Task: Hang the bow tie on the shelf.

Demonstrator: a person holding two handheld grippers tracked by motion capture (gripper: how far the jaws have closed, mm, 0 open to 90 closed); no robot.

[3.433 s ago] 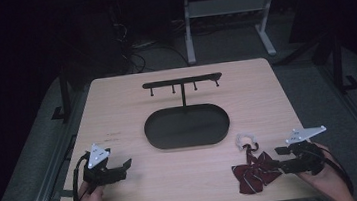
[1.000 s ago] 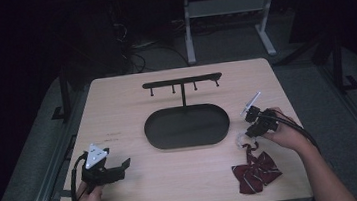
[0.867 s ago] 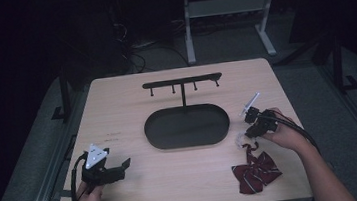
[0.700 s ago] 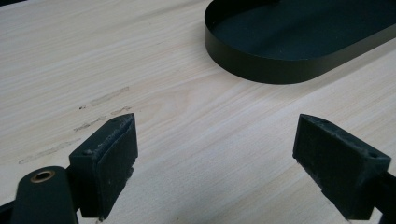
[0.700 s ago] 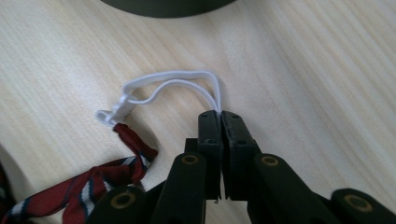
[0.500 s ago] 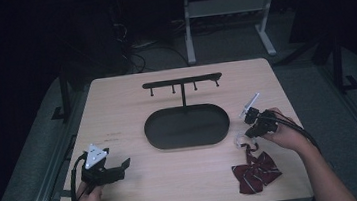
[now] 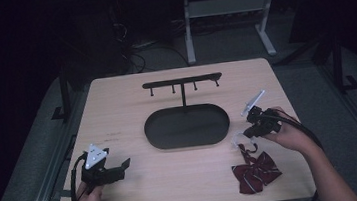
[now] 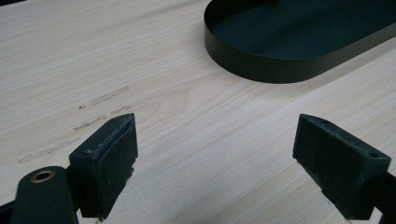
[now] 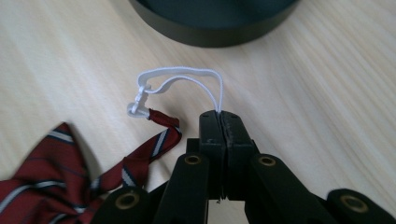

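While the right tool (image 7: pixel 251 131) is held at about 4 o'clock on the table (image 7: pixel 117 107), its jaws are pressed together on the white elastic loop (image 9: pixel 187 77) of a red striped bow tie (image 7: pixel 252 172). In the right gripper view the loop is seen rising out of the clamped jaws, arching toward 11 o'clock and ending at a small white clasp (image 9: pixel 139 103), from which a red strap runs down toward 7 o'clock into the bow. In the high view the bow is seen lying flat on the table at about 5 o'clock, just beyond the right hand (image 7: pixel 291 136), with its long axis running roughly from 8 o'clock to 2 o'clock and its strap pointing up toward 12 o'clock. The bow's lower left part is cut off by the frame edge in the right gripper view.

The left tool (image 8: pixel 219 154) is held at about 8 o'clock on the table, with its jaws spread wide apart over bare wood and nothing between them. Faint grey smudges (image 8: pixel 100 105) are seen on the wood near its left jaw; whether they are writing cannot be made out. No label can be read anywhere.

A black oval tray (image 7: pixel 155 133) is set at the table's centre, and a black hook stand (image 7: pixel 182 81) rises from its 12 o'clock edge.
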